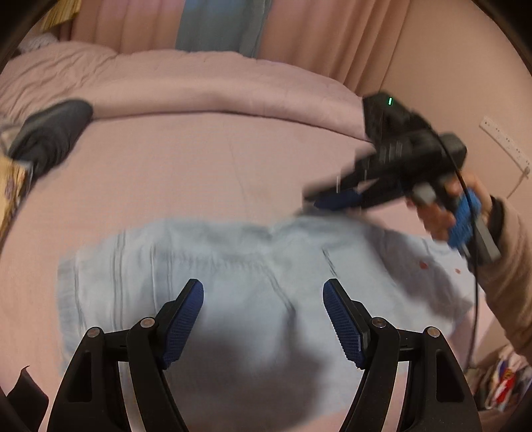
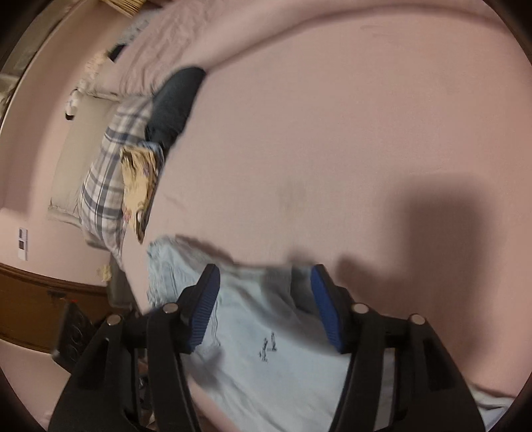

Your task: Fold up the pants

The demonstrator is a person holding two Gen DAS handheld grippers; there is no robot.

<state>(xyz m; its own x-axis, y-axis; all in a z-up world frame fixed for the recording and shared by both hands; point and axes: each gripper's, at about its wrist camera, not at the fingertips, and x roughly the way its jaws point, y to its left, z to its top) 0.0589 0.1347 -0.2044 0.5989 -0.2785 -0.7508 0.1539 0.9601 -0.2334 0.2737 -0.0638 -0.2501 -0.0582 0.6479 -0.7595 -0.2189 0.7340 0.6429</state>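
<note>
The light blue pants (image 1: 232, 266) lie low in the frame on the pink bed (image 1: 199, 159). They look soft and floppy, so an edge is best to grab. The left gripper (image 1: 262, 319) and the right gripper (image 2: 266, 305) are both wide apart, holding nothing.

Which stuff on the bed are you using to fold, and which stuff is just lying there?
For the folding:
- light blue pants, spread on the pink bed
- left gripper, open above them
- right gripper, open at their far edge

Just lying about:
- dark grey garment
- plaid cloth
- pink duvet
- curtains
</note>
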